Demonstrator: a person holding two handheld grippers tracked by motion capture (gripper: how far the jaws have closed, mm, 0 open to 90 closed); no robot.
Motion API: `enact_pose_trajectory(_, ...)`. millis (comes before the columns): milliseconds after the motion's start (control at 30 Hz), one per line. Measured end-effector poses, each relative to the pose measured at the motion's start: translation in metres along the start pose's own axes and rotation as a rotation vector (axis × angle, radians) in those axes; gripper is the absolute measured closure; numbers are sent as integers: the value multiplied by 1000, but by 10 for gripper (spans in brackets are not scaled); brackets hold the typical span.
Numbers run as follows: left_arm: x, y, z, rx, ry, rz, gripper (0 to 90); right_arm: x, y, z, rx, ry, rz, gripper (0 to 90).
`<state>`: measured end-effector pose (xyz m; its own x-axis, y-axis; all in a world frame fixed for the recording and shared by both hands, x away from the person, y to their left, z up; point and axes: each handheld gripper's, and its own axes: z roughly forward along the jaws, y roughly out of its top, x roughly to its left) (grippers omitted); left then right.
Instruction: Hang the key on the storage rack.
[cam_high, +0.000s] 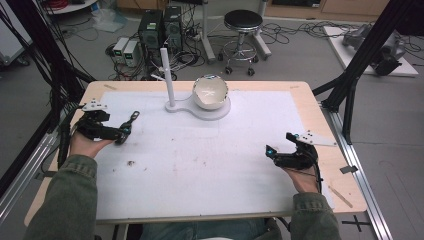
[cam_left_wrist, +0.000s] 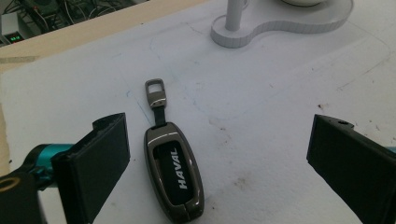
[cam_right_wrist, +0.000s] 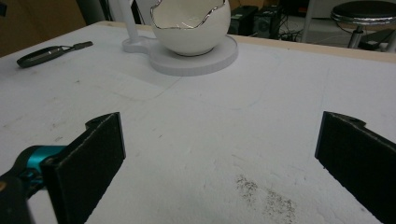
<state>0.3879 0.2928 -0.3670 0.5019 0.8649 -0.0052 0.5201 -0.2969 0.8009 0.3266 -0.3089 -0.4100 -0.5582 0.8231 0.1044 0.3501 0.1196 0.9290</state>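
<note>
my left gripper (cam_left_wrist: 217, 163) sits low over the white sheet (cam_high: 200, 160) with its jaws spread wide, and the dark metallic car key fob with a short strap and a rectangular metal loop (cam_left_wrist: 173, 175) lies flat between them, nearer the left jaw, touching neither. in the high view the key fob (cam_high: 127, 125) is on the left part of the wooden table (cam_high: 320, 115), just past the left gripper (cam_high: 122, 132), loop end pointing away toward the back. my right gripper (cam_right_wrist: 219, 158) rests on the right side, jaws also spread and holding nothing, well apart from the fob. behind both, the white egg-shaped ceramic bowl with a jagged silver rim (cam_high: 210, 92) sits on a flat white stand with a thin upright post (cam_high: 167, 75).

as i judge it, the work in hand is picking up the fob, maybe to hang its loop on the post or drop it in the bowl. the risks i see: the fob is off centre, so closing now would let the left jaw shove it sideways before the right jaw meets it. it is thin, smooth and flat on the sheet, so the jaws may ride over its rounded edges and squeeze it out. gripping the body also leaves the strap and loop dangling, which could swing and miss the post or knock the bowl's fragile rim.
</note>
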Motion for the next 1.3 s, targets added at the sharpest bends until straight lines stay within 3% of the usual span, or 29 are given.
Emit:
enact_pose_trajectory(67, 1, 1, 1, 0, -7, -9, 64, 0, 0, 0, -2, -4, 5, 6)
enact_pose_trajectory(167, 8, 8, 4, 40, 6, -11, 64, 0, 0, 0, -2, -2, 4, 6)
enact_pose_trajectory(300, 11, 14, 4, 43, 4, -16, 64, 0, 0, 0, -1, -2, 8, 6)
enact_pose_trajectory(467, 15, 24, 11, 76, -7, 2, 64, 0, 0, 0, 0, -1, -4, 6)
enact_pose_trajectory(567, 19, 29, 19, 92, -6, -5, 64, 0, 0, 0, -3, -2, -2, 6)
enact_pose_trajectory(600, 21, 32, 25, 122, 7, 5, 64, 0, 0, 0, -3, -2, -3, 6)
enact_pose_trajectory(767, 27, 38, 38, 157, 29, 23, 64, 0, 0, 0, 0, 0, -5, 6)
enact_pose_trajectory(967, 30, 41, 49, 194, 28, 27, 64, 0, 0, 0, 5, -4, -5, 6)
enact_pose_trajectory(1133, 33, 46, 58, 235, 31, 62, 64, 1, -1, 2, 11, -2, -18, 6)
enact_pose_trajectory(1233, 43, 46, 67, 263, 56, 38, 64, 1, -1, 2, 17, -3, -16, 6)
enact_pose_trajectory(1300, 48, 44, 74, 292, 48, 26, 64, -1, 0, 2, 8, -1, -10, 6)
